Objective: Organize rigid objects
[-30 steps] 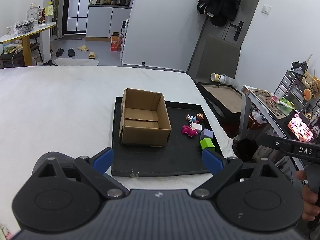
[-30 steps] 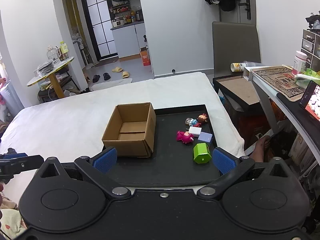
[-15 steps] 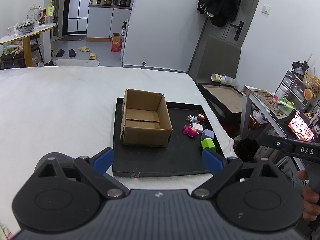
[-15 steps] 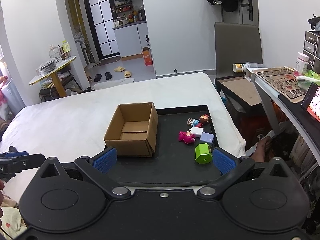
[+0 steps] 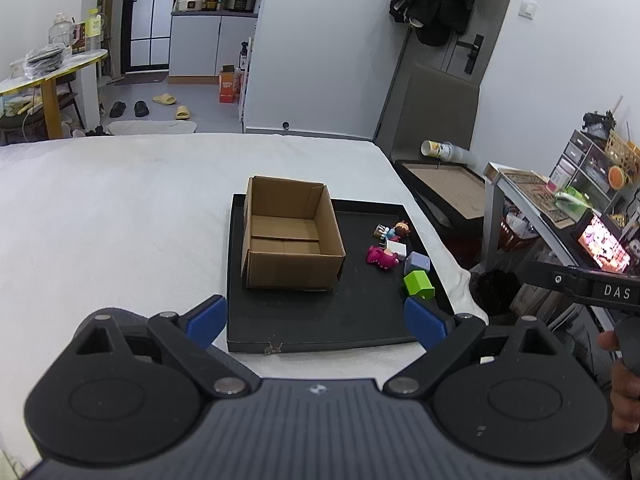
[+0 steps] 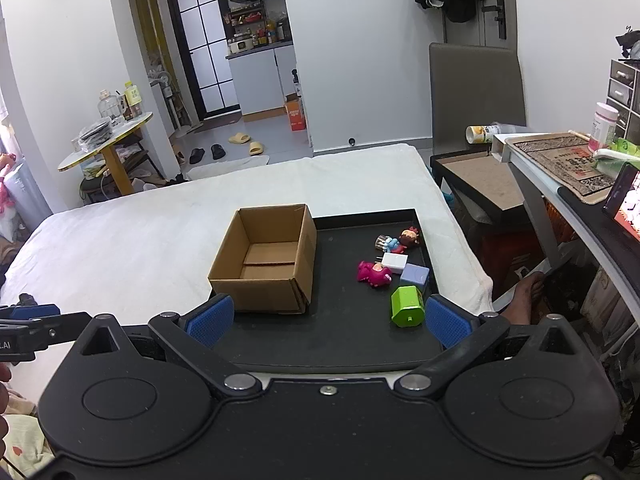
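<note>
While both grippers, left [image 5: 316,322] and right [image 6: 326,318], hovered short of the tray [image 6: 352,340] with jaws apart and empty, the box [image 6: 266,258] stood on its left half. Toys [image 6: 394,270] lay clustered right of it, on the bed [image 6: 160,220]

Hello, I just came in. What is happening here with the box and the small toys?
A person holds a two-finger gripper in each hand, and both the left gripper and the right gripper are open and holding nothing. On the black tray stands an open brown cardboard box, which is empty. Beside it lie a green block, a pink toy figure and other small pieces. Nothing is sorted yet.
</note>
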`<action>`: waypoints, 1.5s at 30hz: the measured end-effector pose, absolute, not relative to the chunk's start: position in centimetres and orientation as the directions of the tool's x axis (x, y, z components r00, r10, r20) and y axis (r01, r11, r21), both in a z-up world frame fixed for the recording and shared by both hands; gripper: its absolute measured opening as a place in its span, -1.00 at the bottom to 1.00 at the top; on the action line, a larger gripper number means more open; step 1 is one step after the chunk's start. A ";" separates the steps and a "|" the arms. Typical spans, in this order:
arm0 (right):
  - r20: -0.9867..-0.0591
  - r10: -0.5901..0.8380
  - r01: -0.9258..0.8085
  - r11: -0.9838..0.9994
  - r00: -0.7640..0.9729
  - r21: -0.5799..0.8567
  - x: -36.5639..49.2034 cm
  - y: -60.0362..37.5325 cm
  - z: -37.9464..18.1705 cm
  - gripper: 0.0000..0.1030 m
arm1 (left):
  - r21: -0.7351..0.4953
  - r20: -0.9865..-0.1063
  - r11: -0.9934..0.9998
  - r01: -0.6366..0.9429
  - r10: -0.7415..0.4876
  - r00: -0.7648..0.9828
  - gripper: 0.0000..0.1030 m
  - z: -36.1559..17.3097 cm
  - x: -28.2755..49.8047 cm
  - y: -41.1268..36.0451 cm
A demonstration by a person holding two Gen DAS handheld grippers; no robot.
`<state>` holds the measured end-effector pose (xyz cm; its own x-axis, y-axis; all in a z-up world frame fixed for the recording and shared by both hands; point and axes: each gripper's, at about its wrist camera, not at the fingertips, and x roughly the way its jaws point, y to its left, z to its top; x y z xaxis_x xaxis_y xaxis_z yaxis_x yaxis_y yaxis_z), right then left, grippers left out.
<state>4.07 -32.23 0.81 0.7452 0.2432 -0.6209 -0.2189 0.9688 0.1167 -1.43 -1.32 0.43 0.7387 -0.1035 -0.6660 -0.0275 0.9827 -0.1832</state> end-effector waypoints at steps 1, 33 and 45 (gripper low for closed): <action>-0.624 0.245 -0.217 0.968 0.742 0.122 4.2 -32.3 0.7 1.00 | -0.181 -0.663 0.983 -0.023 -0.105 0.741 0.84 0.4 -1.4 -1.3; -0.613 0.275 -0.222 0.961 0.740 0.163 8.1 -33.1 -2.8 0.99 | -0.214 -0.697 0.967 -0.141 -0.051 0.715 0.79 -3.4 5.4 1.7; -0.645 0.246 -0.162 0.969 0.724 0.187 10.8 -34.0 -5.6 0.98 | -0.228 -0.728 0.949 -0.219 -0.017 0.685 0.76 -5.5 7.9 3.1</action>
